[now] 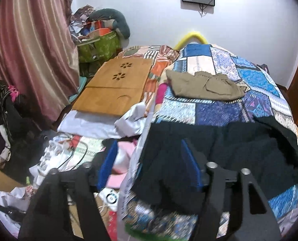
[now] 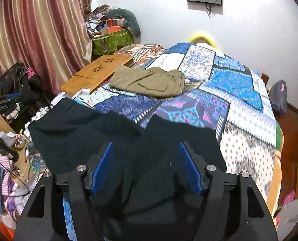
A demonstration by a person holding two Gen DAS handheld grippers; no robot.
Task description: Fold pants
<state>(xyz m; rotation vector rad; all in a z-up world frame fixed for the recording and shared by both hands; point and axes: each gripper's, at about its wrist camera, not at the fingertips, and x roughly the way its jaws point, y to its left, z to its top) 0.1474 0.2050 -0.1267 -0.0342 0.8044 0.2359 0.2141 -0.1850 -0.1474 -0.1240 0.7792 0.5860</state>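
Dark pants [image 1: 229,152] lie spread on the near part of the patchwork bedspread [image 1: 219,114]; they also show in the right wrist view [image 2: 113,138]. My left gripper [image 1: 149,160] is open over the pants' left edge at the bed's side, its blue pads [image 1: 191,164] apart. My right gripper [image 2: 146,164] is open with blue pads [image 2: 187,166] wide apart, just above the pants' middle. Neither holds cloth. The left gripper also shows in the right wrist view [image 2: 0,102].
Folded olive-brown pants [image 1: 205,86] lie farther up the bed, also in the right wrist view [image 2: 149,82]. A wooden lap tray [image 1: 117,84] lies left of them. Cluttered clothes and cables [image 1: 78,152] cover the floor at left. Striped curtains [image 1: 28,46] hang behind.
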